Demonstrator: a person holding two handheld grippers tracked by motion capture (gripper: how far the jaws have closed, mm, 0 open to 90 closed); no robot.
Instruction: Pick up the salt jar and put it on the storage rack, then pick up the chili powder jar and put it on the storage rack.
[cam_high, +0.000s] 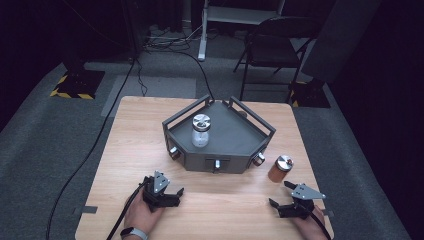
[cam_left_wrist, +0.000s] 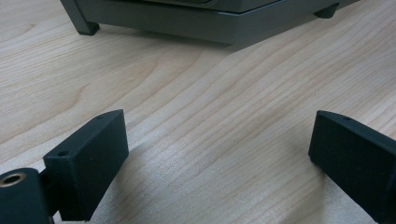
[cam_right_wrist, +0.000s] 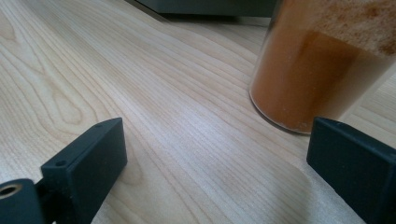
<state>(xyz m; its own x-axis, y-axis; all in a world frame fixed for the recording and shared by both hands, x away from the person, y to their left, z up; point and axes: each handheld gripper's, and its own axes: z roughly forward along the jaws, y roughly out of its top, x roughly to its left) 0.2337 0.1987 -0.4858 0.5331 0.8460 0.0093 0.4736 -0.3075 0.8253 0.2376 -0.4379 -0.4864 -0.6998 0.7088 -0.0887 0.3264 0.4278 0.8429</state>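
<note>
Orange spice jar (cam_right_wrist: 317, 65) just ahead of right claw (cam_right_wrist: 215, 154), spread wide, empty, left claw (cam_left_wrist: 219, 158) likewise

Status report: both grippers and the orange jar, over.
Left gripper open, empty. Right gripper open, empty. Orange jar upright on table, beside grey tray. Path clear.

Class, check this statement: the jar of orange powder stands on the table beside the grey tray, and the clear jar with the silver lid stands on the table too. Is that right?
Not quite. The high view shows the clear jar standing inside the grey tray, not on the table. The jar of orange powder does stand on the table beside the tray.
</note>
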